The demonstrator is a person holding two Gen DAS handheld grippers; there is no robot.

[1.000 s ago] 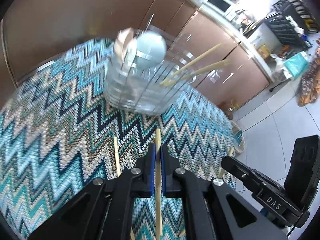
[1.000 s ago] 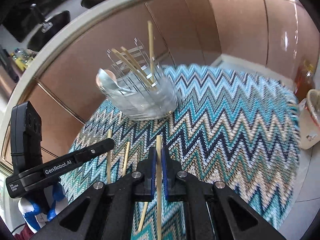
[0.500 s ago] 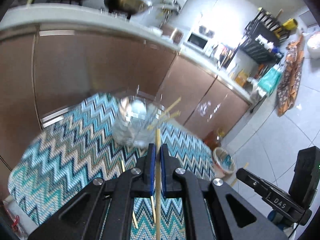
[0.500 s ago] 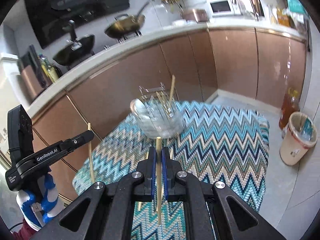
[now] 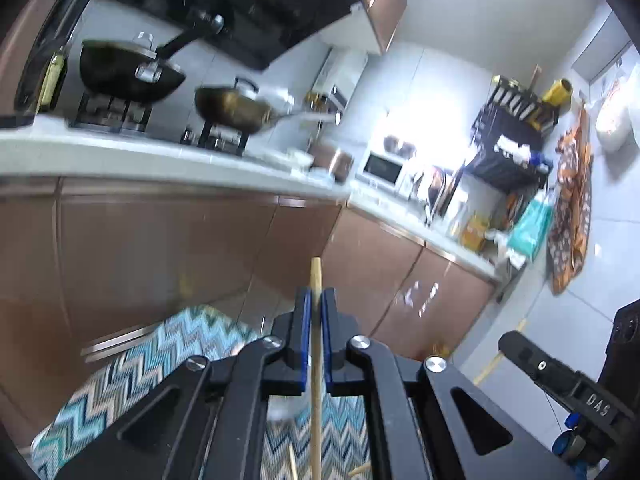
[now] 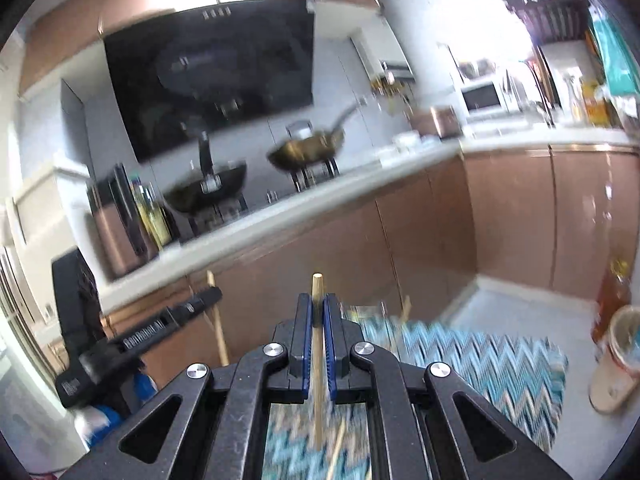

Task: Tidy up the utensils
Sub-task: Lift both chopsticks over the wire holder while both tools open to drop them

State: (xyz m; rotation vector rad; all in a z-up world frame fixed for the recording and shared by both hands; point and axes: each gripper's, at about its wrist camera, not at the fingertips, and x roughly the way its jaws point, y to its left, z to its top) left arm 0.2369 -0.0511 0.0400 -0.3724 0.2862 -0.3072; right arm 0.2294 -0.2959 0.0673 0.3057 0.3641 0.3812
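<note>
My left gripper [image 5: 315, 300] is shut on a wooden chopstick [image 5: 316, 380] that runs up between the blue pads and sticks out past the tips. My right gripper [image 6: 317, 304] is shut on another wooden chopstick [image 6: 317, 360] in the same way. Both are raised high above the zigzag-patterned table [image 5: 132, 364], tilted up toward the kitchen. The right gripper shows at the lower right of the left wrist view [image 5: 560, 376]. The left gripper with its chopstick shows at the left of the right wrist view [image 6: 132, 340]. The clear utensil holder [image 6: 380, 316] is only a blurred sliver behind my right fingers.
Loose chopsticks [image 6: 338, 446] lie on the zigzag cloth [image 6: 480, 356] below. Brown cabinets [image 5: 160, 248] and a white counter [image 6: 280, 204] with pans stand behind. A bin [image 6: 618, 356] and a bottle [image 6: 612, 292] stand on the floor at right.
Both grippers have lifted and tilted upward with their chopsticks. The clear holder and most of the table have dropped out of view; the stove and counter now fill the frames.
</note>
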